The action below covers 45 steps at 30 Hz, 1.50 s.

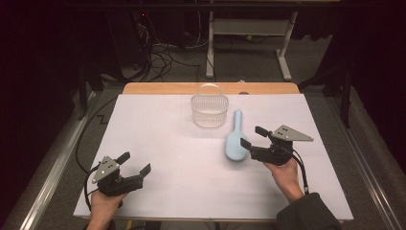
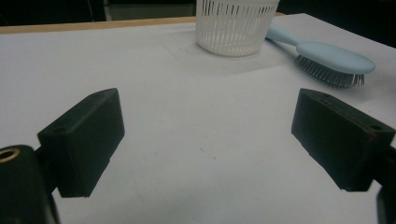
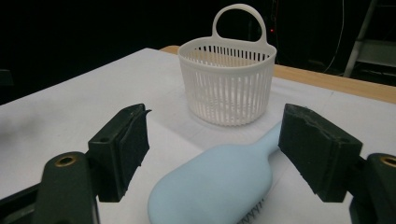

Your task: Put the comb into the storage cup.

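A: Right tool (image 1: 253, 136): jaws spread wide, nothing clamped. Positioned just beside the head of the pale blue hairbrush (image 1: 235, 142), on its right flank; from the right gripper view, brush head (image 3: 215, 189) lying low between the two black jaws, neither pad seen pressing it. Contact at the near jaw: cannot tell from above.

B: Left tool (image 1: 135, 164): likewise released, jaws wide apart, holding nothing. Hovering or resting near the front left corner of the desk (image 1: 143, 124), well apart from the brush. Bare white surface between its jaws in the left gripper view.

A: Hairbrush: flat on the desk right of centre, bristles down and toward the near side, handle pointing away toward the basket. Handle tip near the white slotted basket (image 1: 209, 108), just to its right; touching or not, unclear.

B: Basket: upright, hoop handle raised at the back, standing at the far middle of the desk, close to the wooden rear edge. Seen also from the left tool (image 2: 236, 25) and the right tool (image 3: 227, 84).

A: Open room: broad bare stretch across the left and centre, between the left tool and the brush. Narrower strip right of the right tool before the desk's right edge. Front edge just beneath both hands.
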Available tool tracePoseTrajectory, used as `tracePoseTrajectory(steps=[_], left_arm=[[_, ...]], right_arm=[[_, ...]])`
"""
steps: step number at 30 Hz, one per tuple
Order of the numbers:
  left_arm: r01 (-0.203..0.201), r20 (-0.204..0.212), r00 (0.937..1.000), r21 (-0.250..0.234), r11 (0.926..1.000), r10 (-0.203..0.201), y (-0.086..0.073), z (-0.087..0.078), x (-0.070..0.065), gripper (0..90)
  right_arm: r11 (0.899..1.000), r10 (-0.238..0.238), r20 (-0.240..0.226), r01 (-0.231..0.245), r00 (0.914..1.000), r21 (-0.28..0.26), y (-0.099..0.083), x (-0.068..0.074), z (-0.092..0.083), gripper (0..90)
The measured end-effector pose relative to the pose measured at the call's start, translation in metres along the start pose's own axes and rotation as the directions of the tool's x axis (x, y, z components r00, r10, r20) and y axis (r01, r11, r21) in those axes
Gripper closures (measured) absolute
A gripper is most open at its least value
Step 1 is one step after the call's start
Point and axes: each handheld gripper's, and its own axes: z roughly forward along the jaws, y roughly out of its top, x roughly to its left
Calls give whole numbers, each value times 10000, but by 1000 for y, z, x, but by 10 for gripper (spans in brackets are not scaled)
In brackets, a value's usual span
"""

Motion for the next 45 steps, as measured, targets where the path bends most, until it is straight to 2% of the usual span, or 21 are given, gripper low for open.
tracePoseTrajectory(steps=[5,13,20,26,31,34,37,45], left_arm=[[-1,14,10000,-1,10000,1,0,0,0,87],[-5,49,10000,37,10000,5,0,1,0,87],[-10,56,10000,52,10000,10,0,1,0,87],[-16,60,10000,34,10000,16,0,1,0,87],[-36,70,10000,38,10000,36,0,1,0,87],[-43,67,10000,38,10000,43,0,1,0,87],[-36,71,10000,33,10000,35,0,1,0,87],[-47,100,9999,33,10000,47,0,1,-1,87]], right_arm=[[10000,-34,-84,34,10000,41,4,2,5,247],[9989,-91,-232,101,9997,457,9,2,18,257],[9990,-1,-414,19,9991,439,16,4,27,257],[9955,-107,-501,153,9987,930,21,3,34,289],[9872,133,-629,-31,9979,1592,27,-5,38,339],[9834,222,-689,-94,9974,1810,29,-8,40,357],[9704,270,-658,-103,9975,2414,34,-13,44,403],[9480,285,-540,-99,9981,3181,42,-20,56,482]])
